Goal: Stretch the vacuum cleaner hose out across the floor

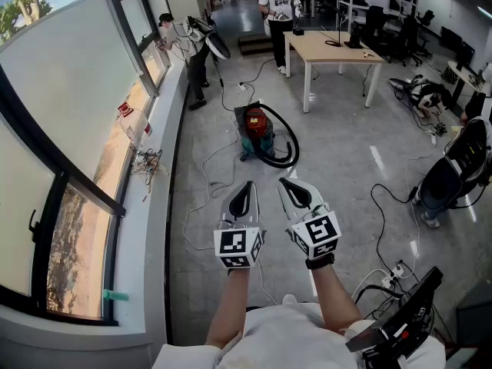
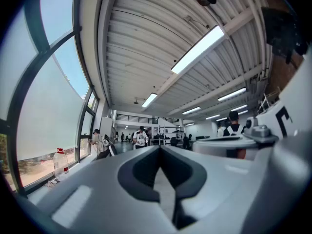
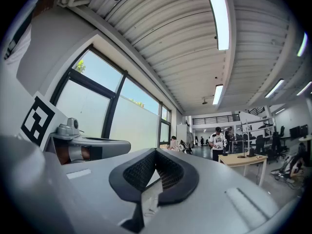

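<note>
One floor: pale and polished, with loose cables trailing over it; it carries the vacuum and its hose.
Table: stands further off, toward the floor's far right.
Vacuum cleaner: a red and teal canister standing nearer the floor's window-side edge than the table, well ahead of both grippers.
Hose: black, lying in one loop on the floor against the canister's right side; not yet stretched out.
Hose handling: probably light, soft and springy, so it may curl back; a hard pull could drag the canister along.
Hold point: likely best near the free end, pinched across the tube; which end is free I cannot tell.
Left gripper: jaws together, nothing between them.
Right gripper: jaws together, likewise empty.
</note>
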